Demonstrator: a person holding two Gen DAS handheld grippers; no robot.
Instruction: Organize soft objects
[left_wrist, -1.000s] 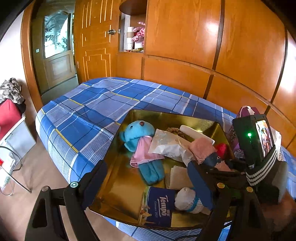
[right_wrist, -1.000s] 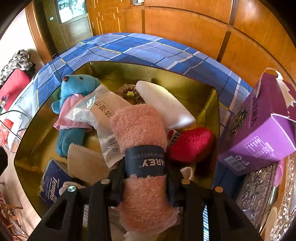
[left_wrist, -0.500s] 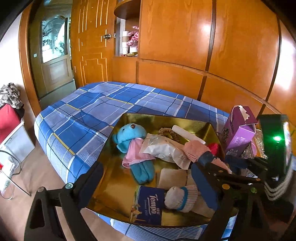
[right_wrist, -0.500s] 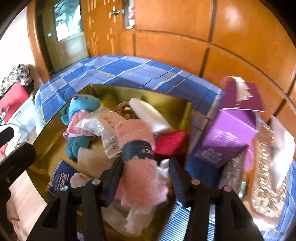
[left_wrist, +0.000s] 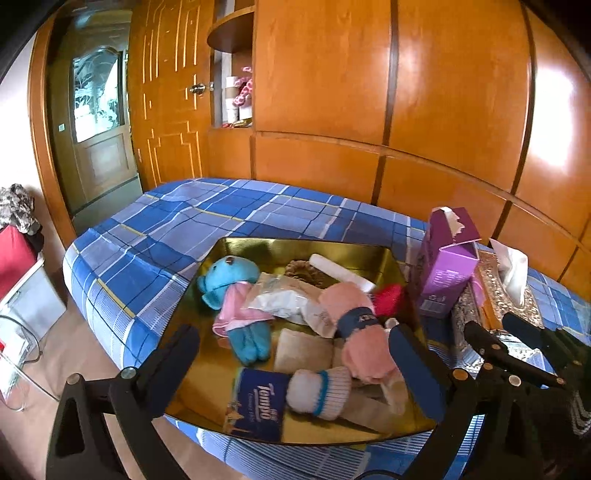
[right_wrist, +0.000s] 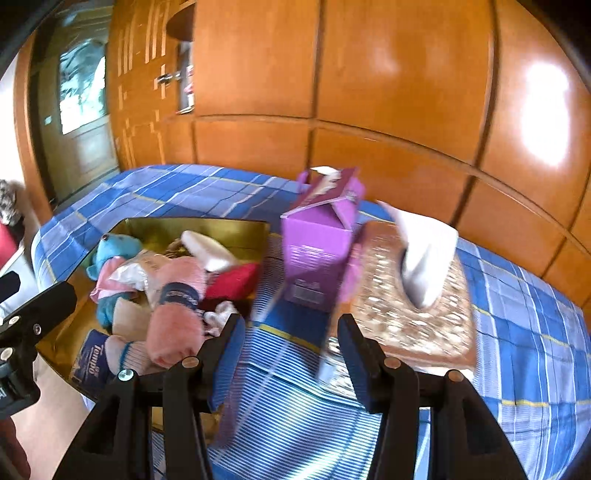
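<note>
The right gripper (right_wrist: 288, 350), now wide open and empty like the left gripper (left_wrist: 295, 362), has released the pink towel roll (right_wrist: 177, 314) into the gold tray (right_wrist: 199, 223), so that item looks placed.

Glossy orange wood-panelled wall (left_wrist: 369, 92)

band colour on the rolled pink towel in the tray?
Dark navy band with pale lettering; clearest in the left wrist view.
</note>
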